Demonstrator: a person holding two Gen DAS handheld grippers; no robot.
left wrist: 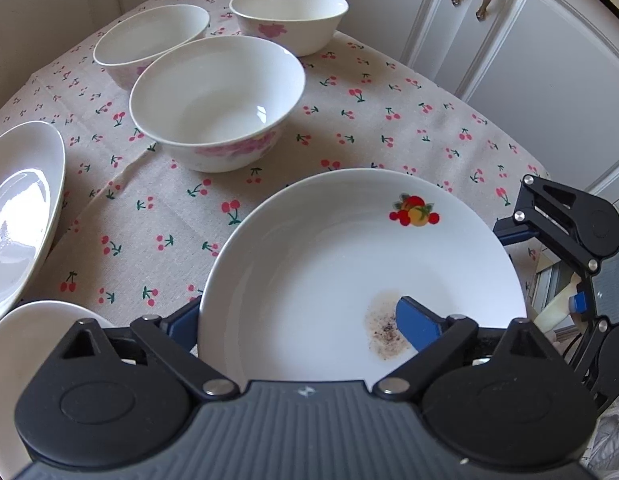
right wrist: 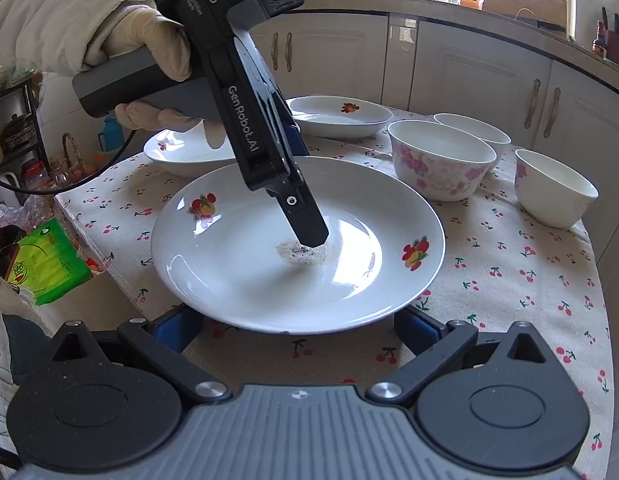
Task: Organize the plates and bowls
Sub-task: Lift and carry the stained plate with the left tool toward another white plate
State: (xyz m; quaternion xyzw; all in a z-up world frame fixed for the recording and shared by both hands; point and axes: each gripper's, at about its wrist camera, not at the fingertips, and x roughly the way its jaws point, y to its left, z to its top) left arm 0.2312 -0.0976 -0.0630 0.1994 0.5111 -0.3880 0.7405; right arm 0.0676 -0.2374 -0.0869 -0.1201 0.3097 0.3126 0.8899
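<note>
A white plate with fruit prints and a brown stain sits on the cherry tablecloth; it also shows in the right wrist view. My left gripper straddles its near rim, one blue finger inside on the stain, the other outside under the rim; whether it grips is unclear. In the right wrist view the left gripper reaches down into the plate. My right gripper is open, its blue fingers at the plate's near edge. Three floral bowls stand behind.
Two more white plates lie at the left, and show at the back in the right wrist view. White cabinets stand close behind the table. A green packet lies off the table's left edge.
</note>
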